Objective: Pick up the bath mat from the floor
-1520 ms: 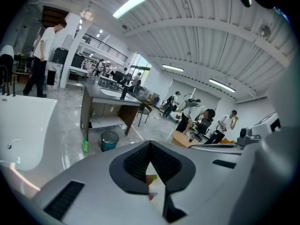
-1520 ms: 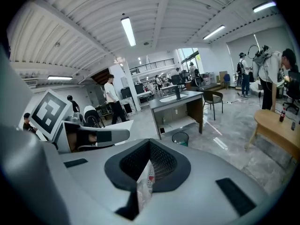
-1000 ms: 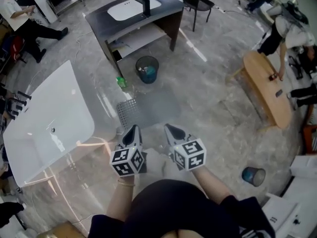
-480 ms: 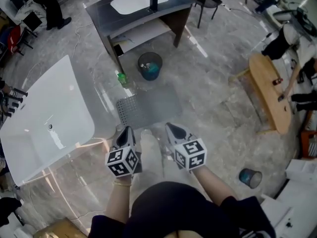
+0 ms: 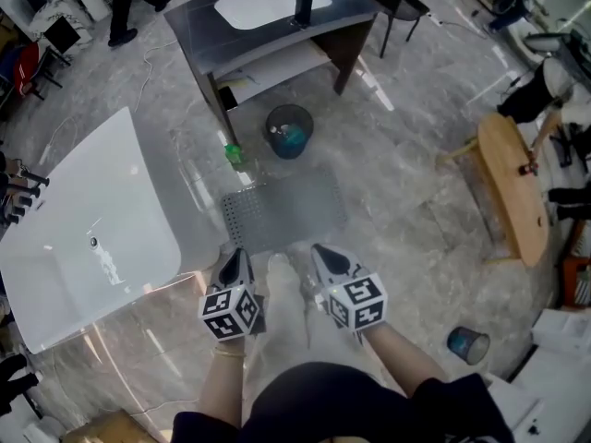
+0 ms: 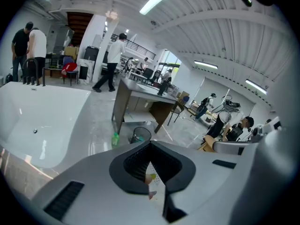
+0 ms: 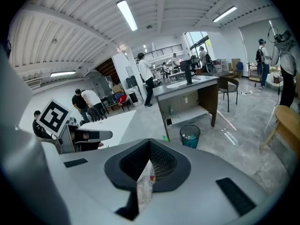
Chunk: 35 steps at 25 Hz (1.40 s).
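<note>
Bath mat (image 5: 286,210): grey, flat on the floor (image 5: 416,201), just on the person's side of the bin (image 5: 289,131).
Left gripper (image 5: 234,264): beyond the mat from the bin; jaws closed on a translucent plastic sheet (image 5: 282,280).
Right gripper (image 5: 325,255): alongside; jaws pinching the same sheet.
Green bottle (image 5: 233,153): near the bin's left.
</note>
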Each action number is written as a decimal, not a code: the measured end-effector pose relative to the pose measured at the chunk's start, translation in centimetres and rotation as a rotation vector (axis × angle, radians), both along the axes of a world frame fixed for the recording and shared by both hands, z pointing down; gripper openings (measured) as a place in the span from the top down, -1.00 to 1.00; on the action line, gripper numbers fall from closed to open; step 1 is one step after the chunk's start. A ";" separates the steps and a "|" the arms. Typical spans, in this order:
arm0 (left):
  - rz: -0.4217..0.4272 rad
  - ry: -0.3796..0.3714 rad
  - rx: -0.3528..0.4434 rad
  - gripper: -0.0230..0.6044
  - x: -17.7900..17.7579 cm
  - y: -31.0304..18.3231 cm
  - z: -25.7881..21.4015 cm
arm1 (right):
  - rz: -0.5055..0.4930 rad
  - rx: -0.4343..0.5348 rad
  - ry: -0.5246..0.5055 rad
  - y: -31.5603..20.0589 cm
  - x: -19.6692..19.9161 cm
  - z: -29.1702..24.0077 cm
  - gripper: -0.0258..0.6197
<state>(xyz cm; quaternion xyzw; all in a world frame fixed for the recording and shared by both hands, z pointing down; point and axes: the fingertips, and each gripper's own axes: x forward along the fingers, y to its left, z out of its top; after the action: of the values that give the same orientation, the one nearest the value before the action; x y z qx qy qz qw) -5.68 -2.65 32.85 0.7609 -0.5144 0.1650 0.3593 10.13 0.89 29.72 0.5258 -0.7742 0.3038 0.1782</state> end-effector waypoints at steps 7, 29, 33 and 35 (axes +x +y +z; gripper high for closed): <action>-0.030 -0.039 -0.018 0.93 -0.6 -2.2 6.8 | -0.005 -0.011 0.012 -3.1 1.6 6.3 0.89; -0.145 -0.110 -0.070 0.93 -4.6 -6.6 33.7 | 0.003 -0.027 0.018 -8.7 4.6 32.4 0.89; -0.151 -0.119 -0.064 0.93 -4.8 -7.6 38.6 | 0.000 -0.010 0.016 -10.5 4.9 37.1 0.89; -0.160 -0.124 -0.066 0.93 -5.1 -7.9 41.3 | -0.006 -0.004 0.018 -11.3 5.0 39.6 0.89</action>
<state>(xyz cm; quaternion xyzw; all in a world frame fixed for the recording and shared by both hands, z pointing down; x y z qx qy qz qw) -10.80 -10.57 74.13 0.6935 -0.5890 0.1993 0.3640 15.10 -10.40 69.36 0.5260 -0.7735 0.3001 0.1870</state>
